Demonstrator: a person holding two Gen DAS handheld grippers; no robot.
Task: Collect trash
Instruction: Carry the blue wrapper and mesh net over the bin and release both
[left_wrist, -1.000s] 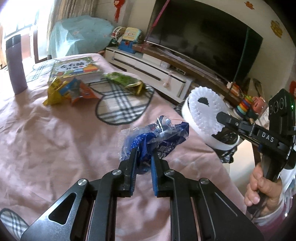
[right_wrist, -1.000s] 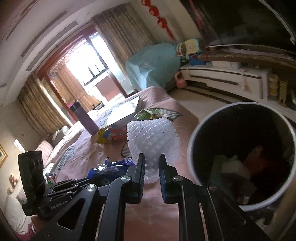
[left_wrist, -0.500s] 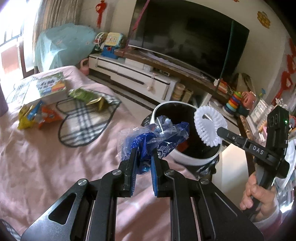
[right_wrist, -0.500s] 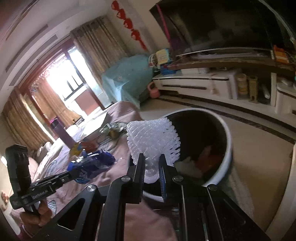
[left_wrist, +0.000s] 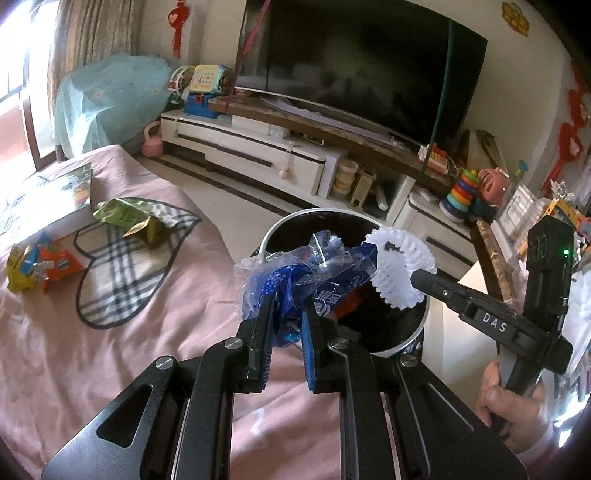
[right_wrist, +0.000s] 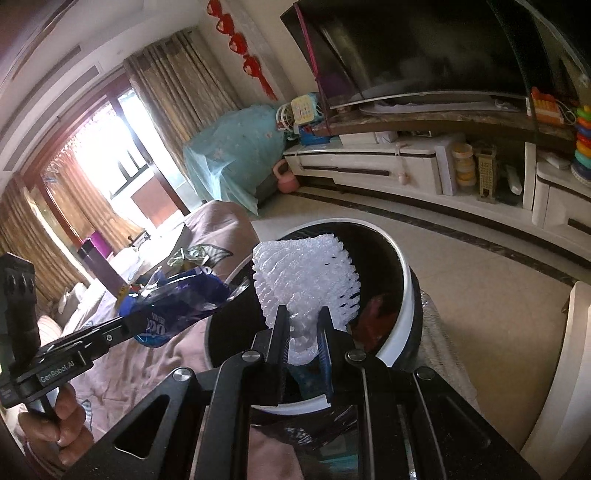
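A crumpled blue and clear plastic snack wrapper (left_wrist: 306, 273) is pinched between the clenched jaws of the left gripper (left_wrist: 286, 325), and it hangs over the near rim of a round, white-rimmed trash bin with a dark inside (left_wrist: 280, 225) that stands beside the pink-covered table. In the right wrist view the same wrapper (right_wrist: 177, 302) shows at the tip of that gripper, just left of the bin's rim (right_wrist: 402, 280). The right gripper (right_wrist: 303, 332) grasps a white foam fruit net (right_wrist: 306, 273) by its lower end, holding it above the bin's open mouth; the left wrist view shows the net (left_wrist: 400, 266) beside the wrapper, over the far side of the bin. Reddish and pale scraps lie inside the bin, too dim to name. A hand (left_wrist: 513, 398) grips the handle of the right tool, and another hand (right_wrist: 62, 424) holds the left one. Further off on the pink tablecloth (left_wrist: 92, 350) lie a green and gold foil packet (left_wrist: 129, 218) on a plaid heart-shaped mat (left_wrist: 122, 277), a heap of orange and yellow wrappers (left_wrist: 40, 262), and a picture book (left_wrist: 48, 199). Beyond the floor stand a low white cabinet (left_wrist: 258, 151) and a large dark television (left_wrist: 362, 62).
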